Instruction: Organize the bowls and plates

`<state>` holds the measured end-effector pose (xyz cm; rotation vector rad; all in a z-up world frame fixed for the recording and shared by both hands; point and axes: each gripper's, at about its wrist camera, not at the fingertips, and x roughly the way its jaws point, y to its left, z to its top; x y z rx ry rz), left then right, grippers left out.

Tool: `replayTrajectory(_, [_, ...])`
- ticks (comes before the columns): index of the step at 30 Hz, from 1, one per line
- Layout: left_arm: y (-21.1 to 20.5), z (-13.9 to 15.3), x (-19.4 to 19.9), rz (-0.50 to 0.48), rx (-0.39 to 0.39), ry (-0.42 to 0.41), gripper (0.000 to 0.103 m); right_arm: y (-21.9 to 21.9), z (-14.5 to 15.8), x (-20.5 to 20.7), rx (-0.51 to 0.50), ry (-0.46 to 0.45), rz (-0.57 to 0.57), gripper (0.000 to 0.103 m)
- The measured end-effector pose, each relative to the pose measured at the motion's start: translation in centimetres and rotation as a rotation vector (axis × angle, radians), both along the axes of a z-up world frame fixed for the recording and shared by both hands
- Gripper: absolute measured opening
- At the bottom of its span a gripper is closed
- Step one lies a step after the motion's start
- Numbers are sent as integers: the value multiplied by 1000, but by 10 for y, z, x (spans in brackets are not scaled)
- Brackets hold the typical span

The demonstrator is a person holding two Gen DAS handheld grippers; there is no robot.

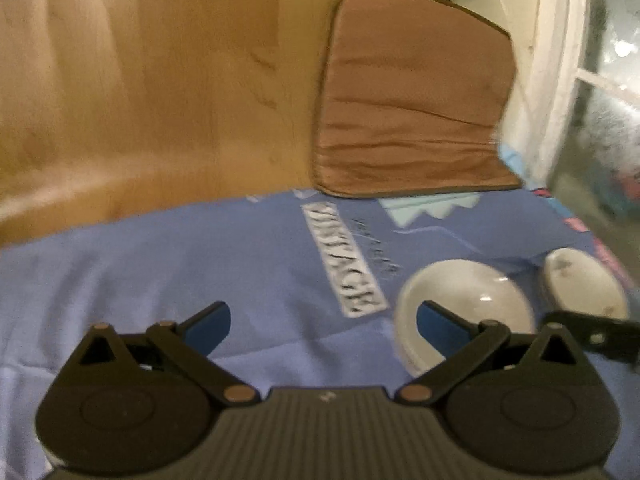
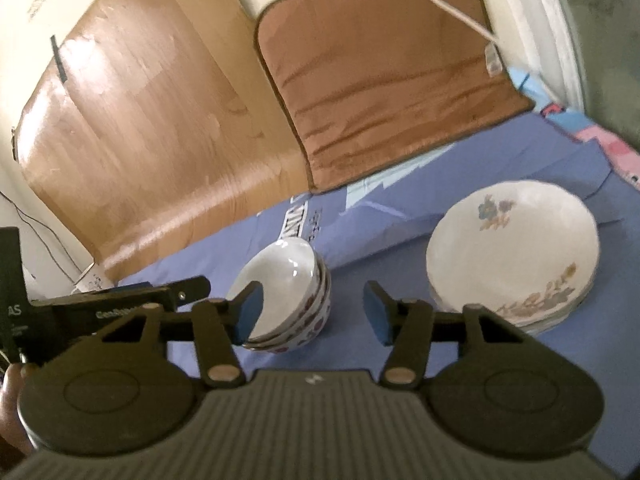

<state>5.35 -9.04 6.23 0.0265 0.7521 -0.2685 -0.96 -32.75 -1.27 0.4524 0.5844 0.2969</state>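
White plates (image 2: 516,248) bore faded floral sprigs — bowls (image 2: 288,288) white, purple-patterned outside — on a blue printed sheet (image 2: 500,152).

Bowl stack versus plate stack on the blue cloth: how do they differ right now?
The bowl stack is deep and narrow with dark patterned outer walls; the plate stack is wide and shallow with flower prints on its upper face. The bowl stack sits left, partly behind the right gripper's left finger; the plate stack sits right, beyond its right finger. Both are white, nested, upright, resting on the blue cloth, apart from each other, ungripped.
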Motion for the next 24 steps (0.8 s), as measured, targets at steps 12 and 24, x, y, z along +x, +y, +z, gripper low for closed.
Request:
replayTrajectory(12, [0, -39, 43, -130, -227, 337, 55, 7, -9, 61, 37, 281, 119, 26])
replayTrajectory(24, [-45, -5, 36, -237, -247, 323, 31, -12, 8, 59, 40, 319, 124, 24])
